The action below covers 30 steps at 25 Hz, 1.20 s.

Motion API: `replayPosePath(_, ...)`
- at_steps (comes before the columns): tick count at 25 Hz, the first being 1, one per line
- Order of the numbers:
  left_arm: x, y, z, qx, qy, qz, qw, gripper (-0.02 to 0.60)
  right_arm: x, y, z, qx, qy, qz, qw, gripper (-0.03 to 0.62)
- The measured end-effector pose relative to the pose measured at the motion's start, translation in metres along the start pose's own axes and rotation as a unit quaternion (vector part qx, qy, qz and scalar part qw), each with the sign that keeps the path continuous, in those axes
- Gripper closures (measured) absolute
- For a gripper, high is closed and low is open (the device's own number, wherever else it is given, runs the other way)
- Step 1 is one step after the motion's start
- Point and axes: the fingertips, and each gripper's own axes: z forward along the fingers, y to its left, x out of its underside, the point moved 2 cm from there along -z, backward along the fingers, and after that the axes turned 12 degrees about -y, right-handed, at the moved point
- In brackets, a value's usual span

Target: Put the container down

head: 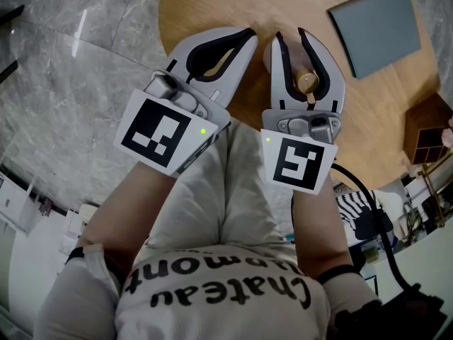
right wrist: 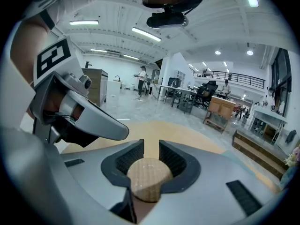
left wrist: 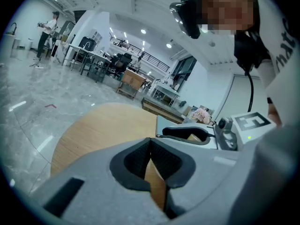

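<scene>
Clamping the container point(right wrist: 143, 175) in right fingers point(right wrist: 174, 159), left fingers point(left wrist: 135, 159) shut empty, risking a topple by the table's point(head: 205, 6) edge if released tilted.

The round wooden table point(head: 212, 6) is being looked down on steeply from the head, the left gripper point(head: 246, 34) and right gripper point(head: 291, 34) close below. Each gripper view is being taken from just behind its own jaws, low across the tabletop; table and neighbouring gripper are being shared by all three.
</scene>
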Motion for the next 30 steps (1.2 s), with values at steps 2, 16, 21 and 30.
replayPosePath(2,-0.002,0.001,0.001,0.0,-0.009,0.0,1.0,0.568,0.0,0.001,0.0,-0.004,0.002,-0.006,1.0,0.511)
replayPosePath(16,-0.003,-0.003,-0.001,0.002,-0.016,0.012,0.9998,0.568,-0.007,0.0,-0.003,-0.003,-0.017,-0.01,1.0,0.494)
replayPosePath(21,-0.002,0.001,-0.003,0.001,-0.016,0.023,0.9996,0.568,-0.001,0.006,0.003,-0.006,-0.015,-0.009,1.0,0.488)
replayPosePath(30,-0.007,0.0,-0.009,0.005,-0.003,0.038,0.9992,0.568,0.0,0.006,0.003,-0.013,-0.004,-0.004,1.0,0.479)
